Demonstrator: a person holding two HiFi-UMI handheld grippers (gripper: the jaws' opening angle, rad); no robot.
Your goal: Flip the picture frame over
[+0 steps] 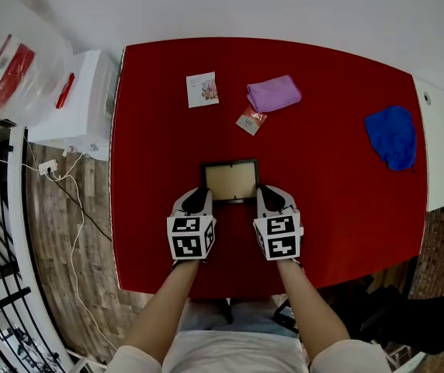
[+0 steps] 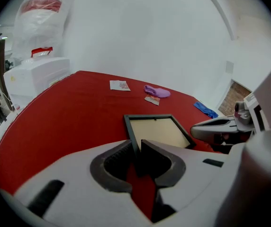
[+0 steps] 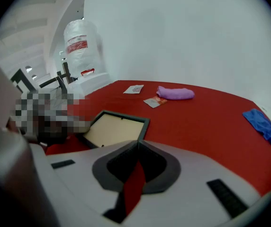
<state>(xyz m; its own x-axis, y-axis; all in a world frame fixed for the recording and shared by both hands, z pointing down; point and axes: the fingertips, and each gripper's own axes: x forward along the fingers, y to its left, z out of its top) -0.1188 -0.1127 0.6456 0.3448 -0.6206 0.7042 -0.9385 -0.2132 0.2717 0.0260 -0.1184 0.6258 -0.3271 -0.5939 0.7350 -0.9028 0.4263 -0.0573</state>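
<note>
The picture frame [image 1: 230, 180] is black with a tan backing board facing up, and it lies near the front middle of the red table [image 1: 152, 162]. My left gripper [image 1: 198, 201] is at its near-left corner. In the left gripper view the frame [image 2: 157, 131] has its left edge running down between the jaws of my left gripper [image 2: 136, 146], which is shut on it. My right gripper [image 1: 268, 199] is at the near-right corner. In the right gripper view the frame [image 3: 113, 129] has its corner edge ending at the meeting tips of my right gripper [image 3: 137, 144], which is shut on it.
Beyond the frame lie a small printed card [image 1: 202, 89], a purple cloth [image 1: 273, 94] and a small packet [image 1: 251, 120]. A blue cloth [image 1: 393, 136] sits at the right edge. A white box [image 1: 82, 99] and a plastic bag [image 1: 12, 61] stand off the table's left.
</note>
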